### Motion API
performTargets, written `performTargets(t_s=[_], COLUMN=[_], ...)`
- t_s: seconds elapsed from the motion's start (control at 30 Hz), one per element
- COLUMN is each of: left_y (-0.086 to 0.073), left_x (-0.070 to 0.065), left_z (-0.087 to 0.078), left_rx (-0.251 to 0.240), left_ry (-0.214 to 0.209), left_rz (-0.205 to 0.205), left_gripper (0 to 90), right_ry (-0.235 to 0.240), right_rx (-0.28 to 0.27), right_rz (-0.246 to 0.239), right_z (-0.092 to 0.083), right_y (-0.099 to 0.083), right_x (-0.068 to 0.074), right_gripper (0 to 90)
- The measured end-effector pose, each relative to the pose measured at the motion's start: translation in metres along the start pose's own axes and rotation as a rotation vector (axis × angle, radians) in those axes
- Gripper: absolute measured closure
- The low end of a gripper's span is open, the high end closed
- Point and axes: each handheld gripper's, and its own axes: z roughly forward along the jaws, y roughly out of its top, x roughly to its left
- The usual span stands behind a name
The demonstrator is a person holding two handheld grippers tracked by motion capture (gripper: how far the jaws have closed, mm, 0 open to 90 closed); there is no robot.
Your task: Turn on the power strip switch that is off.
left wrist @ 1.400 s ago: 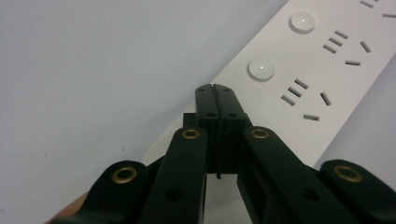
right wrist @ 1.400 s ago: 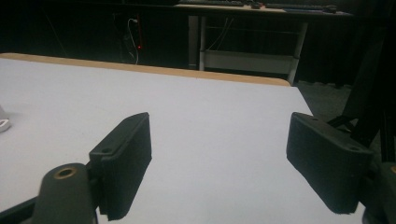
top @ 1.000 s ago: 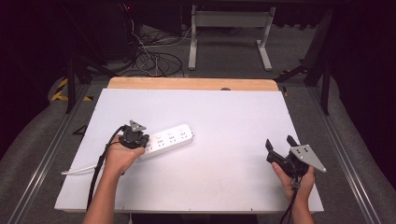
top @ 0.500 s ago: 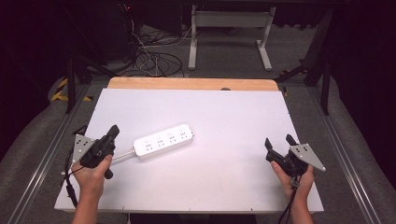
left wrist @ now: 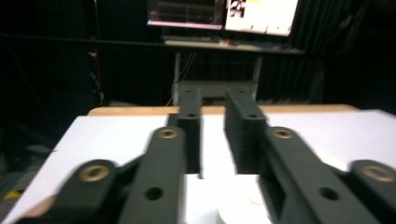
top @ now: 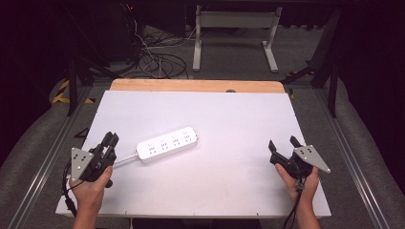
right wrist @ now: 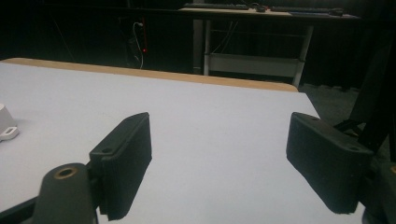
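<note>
Left gripper (top: 111, 140) jaws narrow, moved off power strip (top: 167, 143) | right gripper (top: 282, 148) wide, unmoved

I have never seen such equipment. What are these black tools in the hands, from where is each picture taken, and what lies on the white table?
A person holds one handheld claw in each hand: the left claw and the right claw. The high view looks down from above. The other two views come from cameras riding on the claws, looking along their black jaws. On the white table lies a white power strip. Nothing is held: the left claw's jaws are nearly together, the right claw's wide apart.
</note>
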Motion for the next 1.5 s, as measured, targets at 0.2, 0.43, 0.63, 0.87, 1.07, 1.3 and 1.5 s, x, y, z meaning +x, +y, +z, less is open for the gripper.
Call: performTargets(t_s=[0.2,0.43,0.63,0.87,1.07,1.3,1.5], left_y=[-0.003,-0.007,-0.007,-0.006,-0.008,-0.009,-0.009], left_x=[0.0,-0.005,-0.005,0.002,0.005,0.007,0.007], left_z=[0.001,0.003,0.001,-0.003,-0.004,-0.004,-0.004], left_rx=[-0.05,0.043,0.04,0.02,0.026,0.022,0.021], left_ry=[0.038,0.01,0.071,0.123,0.134,0.136,0.133], left_rz=[0.053,0.162,0.168,0.102,0.104,0.099,0.104], left_gripper=[35.0,10.2,12.7,12.6,12.2,11.6,11.6], right_ry=[0.006,0.017,0.027,0.034,0.032,0.031,0.024], right_rx=[0.003,0.004,-0.002,0.0,-0.002,-0.003,-0.01], right_rz=[-0.003,-0.003,-0.004,-0.008,-0.008,-0.004,0.003], right_z=[0.003,0.006,0.009,0.011,0.012,0.01,0.006], right_y=[0.0,0.001,0.002,0.003,0.004,0.003,0.004], right_x=[0.003,0.004,0.007,0.01,0.011,0.01,0.008], right_gripper=[22.6,22.6,22.6,22.6,22.6,22.5,22.5])
